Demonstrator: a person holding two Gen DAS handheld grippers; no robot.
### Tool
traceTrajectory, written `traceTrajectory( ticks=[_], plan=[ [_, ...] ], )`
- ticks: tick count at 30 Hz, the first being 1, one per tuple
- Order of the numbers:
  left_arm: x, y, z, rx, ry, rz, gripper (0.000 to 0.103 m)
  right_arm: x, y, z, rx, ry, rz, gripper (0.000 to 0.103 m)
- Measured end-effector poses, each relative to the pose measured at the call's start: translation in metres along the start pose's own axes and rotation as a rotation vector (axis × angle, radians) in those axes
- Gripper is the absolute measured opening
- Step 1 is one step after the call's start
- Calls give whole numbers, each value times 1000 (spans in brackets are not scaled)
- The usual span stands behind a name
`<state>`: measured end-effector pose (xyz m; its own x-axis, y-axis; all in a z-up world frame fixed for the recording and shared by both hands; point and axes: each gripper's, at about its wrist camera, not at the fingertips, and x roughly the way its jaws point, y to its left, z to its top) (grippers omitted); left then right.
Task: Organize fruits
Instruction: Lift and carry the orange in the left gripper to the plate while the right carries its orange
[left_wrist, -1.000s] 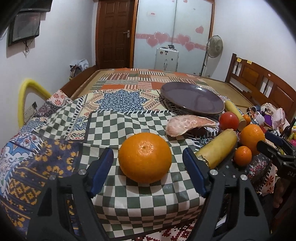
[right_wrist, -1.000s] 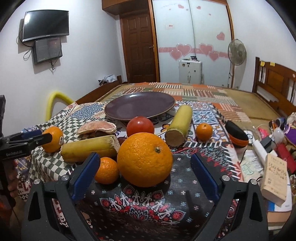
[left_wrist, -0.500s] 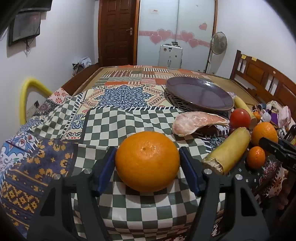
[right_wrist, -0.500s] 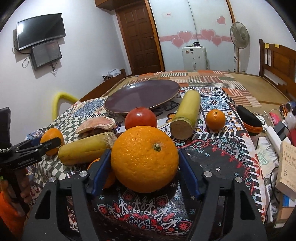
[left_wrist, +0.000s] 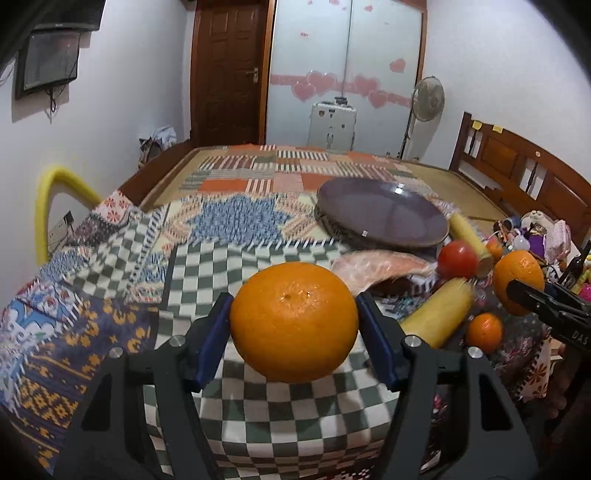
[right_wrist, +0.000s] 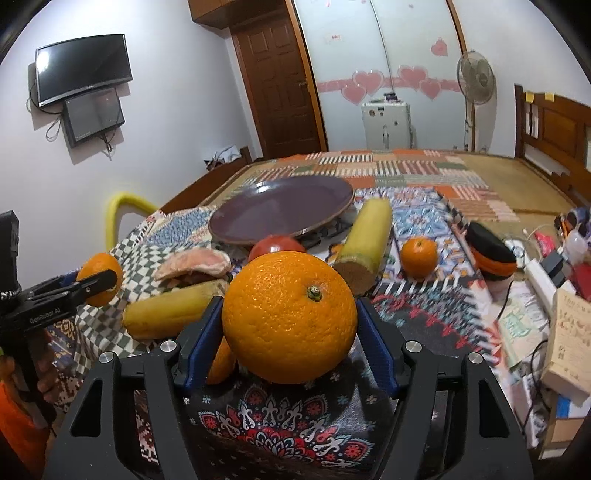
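A large orange (left_wrist: 293, 332) sits between the blue pads of my left gripper (left_wrist: 293, 310), which is shut on it over the green checked cloth. In the right wrist view a second large orange (right_wrist: 280, 332) is held the same way by my right gripper (right_wrist: 289, 312), over the dark flowered cloth. Each view shows the other gripper with its orange at the side. A purple plate (left_wrist: 384, 218) lies further back. Near it are a tomato (right_wrist: 277, 243), two yellow stalks (right_wrist: 369, 236) (left_wrist: 436, 317), a pink peel (left_wrist: 380, 266) and a small mandarin (right_wrist: 419, 256).
Another small mandarin (right_wrist: 221, 362) is half hidden behind my right gripper's left finger. Books, cables and a black-and-orange pouch (right_wrist: 489, 251) crowd the right edge. A yellow chair back (left_wrist: 48, 206) stands at the left and a wooden headboard (left_wrist: 517, 166) at the right.
Both grippers' jaws stood wide on either side of their oranges a second ago. They have closed until the pads press on the fruit. Both views have tilted up slightly.
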<state>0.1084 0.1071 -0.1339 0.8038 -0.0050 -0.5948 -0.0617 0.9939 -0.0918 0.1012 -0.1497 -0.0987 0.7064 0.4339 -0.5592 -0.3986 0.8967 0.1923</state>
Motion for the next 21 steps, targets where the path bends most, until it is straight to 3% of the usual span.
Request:
traceTrajectory(
  ticks=[12, 21],
  plan=[
    [-34, -31, 53, 50, -141, -38, 66, -25, 1, 40, -42, -149, -36, 67],
    [-33, -50, 89, 81, -195, -58, 66, -17, 3, 69, -82, -207, -48, 67]
  ],
)
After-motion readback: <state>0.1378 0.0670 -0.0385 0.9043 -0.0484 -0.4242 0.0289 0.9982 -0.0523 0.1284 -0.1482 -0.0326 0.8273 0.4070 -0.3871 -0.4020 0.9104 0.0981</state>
